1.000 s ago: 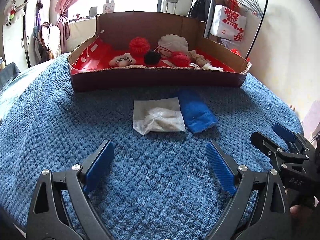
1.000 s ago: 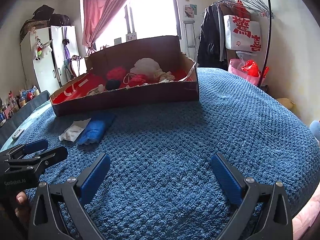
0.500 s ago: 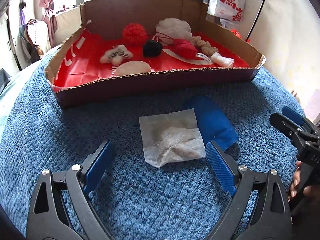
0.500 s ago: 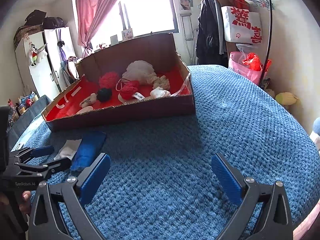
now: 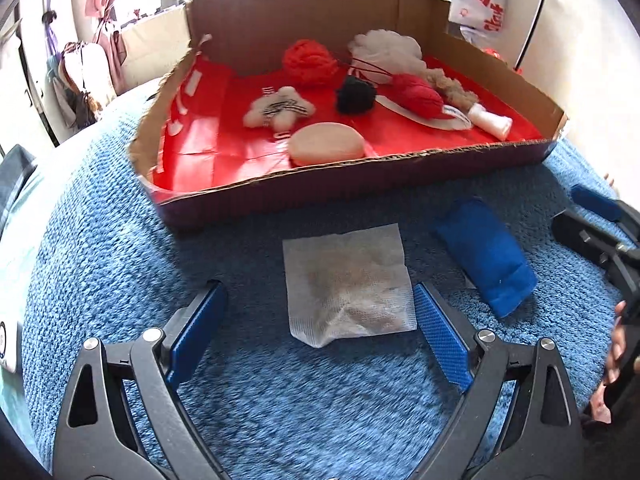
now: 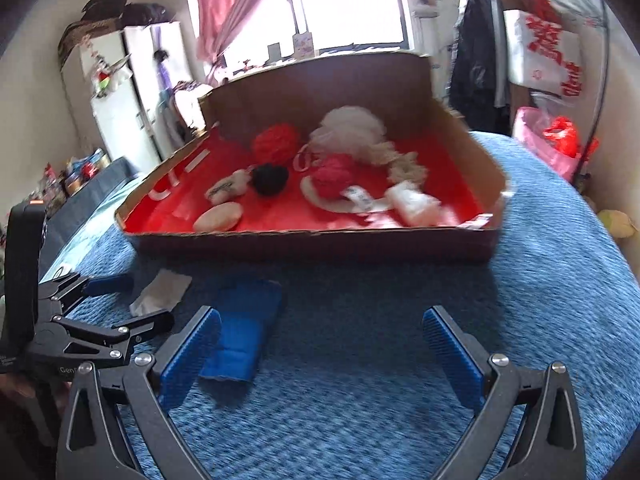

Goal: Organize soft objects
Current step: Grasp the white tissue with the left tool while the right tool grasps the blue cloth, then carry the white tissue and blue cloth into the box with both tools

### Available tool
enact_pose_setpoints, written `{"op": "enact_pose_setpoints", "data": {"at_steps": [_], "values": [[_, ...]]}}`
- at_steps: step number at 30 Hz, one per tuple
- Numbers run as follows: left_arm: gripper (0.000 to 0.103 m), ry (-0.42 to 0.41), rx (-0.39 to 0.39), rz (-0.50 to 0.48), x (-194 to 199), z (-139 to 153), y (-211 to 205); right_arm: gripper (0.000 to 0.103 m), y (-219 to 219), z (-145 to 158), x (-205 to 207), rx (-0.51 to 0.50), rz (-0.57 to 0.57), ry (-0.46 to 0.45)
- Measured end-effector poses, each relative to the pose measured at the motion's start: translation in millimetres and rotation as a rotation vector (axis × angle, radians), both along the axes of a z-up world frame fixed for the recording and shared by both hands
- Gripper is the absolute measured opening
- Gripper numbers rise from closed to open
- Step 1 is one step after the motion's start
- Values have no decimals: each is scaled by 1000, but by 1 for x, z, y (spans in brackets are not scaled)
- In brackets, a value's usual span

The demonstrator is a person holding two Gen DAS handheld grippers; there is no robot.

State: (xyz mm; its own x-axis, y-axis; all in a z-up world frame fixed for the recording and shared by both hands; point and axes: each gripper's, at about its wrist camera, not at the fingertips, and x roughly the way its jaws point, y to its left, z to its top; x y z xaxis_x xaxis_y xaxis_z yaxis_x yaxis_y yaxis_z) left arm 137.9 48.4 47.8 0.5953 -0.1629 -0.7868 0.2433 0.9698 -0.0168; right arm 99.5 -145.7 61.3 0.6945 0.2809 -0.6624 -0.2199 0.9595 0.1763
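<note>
A white gauze pouch (image 5: 348,280) lies on the blue blanket (image 5: 100,240), just ahead of my open left gripper (image 5: 320,328), between its jaws' line and nearer the right pad. A rolled blue cloth (image 5: 486,254) lies to its right; it also shows in the right wrist view (image 6: 244,324), beside the left pad of my open, empty right gripper (image 6: 324,348). The pouch shows there too (image 6: 162,292). A cardboard box with a red lining (image 5: 400,176) stands behind, holding several soft items.
In the box are red yarn balls (image 5: 308,60), a black pompom (image 5: 356,94), a white puff (image 5: 386,50), a small plush (image 5: 276,110) and a beige pad (image 5: 326,146). A clothes rack (image 6: 520,60) and cabinet (image 6: 116,92) stand beyond the bed.
Both grippers have moved forward and lower toward the pouch and the blue cloth. The box looms larger. Both stay open.
</note>
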Motion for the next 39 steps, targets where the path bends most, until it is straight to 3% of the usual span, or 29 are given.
{"op": "enact_pose_setpoints", "data": {"at_steps": [3, 10, 18, 23, 26, 28, 30, 32, 34, 35, 39], "values": [[94, 9, -36, -6, -3, 0, 8, 103, 18, -5, 13, -15, 63, 55], [94, 11, -34, -5, -5, -2, 15, 103, 40, -23, 29, -84, 126, 170], [94, 8, -32, -27, -4, 0, 7, 103, 13, -19, 21, -109, 42, 135], [94, 8, -35, -39, 0, 0, 3, 103, 9, -14, 18, -52, 135, 120], [89, -3, -22, -46, 3, 0, 1, 90, 23, -13, 18, -90, 216, 109], [70, -4, -27, -55, 5, 0, 0, 81, 33, -15, 19, -120, 256, 103], [61, 3, -36, -61, 7, 0, -1, 59, 41, -17, 19, -134, 292, 101], [48, -11, -51, -72, 6, 1, -1, 46, 45, -18, 16, -145, 311, 91], [30, -20, -56, -84, 3, 3, -2, 29, 43, -14, 12, -122, 329, 77], [30, -25, -67, -90, 2, 5, -2, 22, 39, -12, 10, -100, 328, 73], [29, -45, -96, -109, -5, 15, -3, 22, 28, -2, 6, -60, 296, 39]]}}
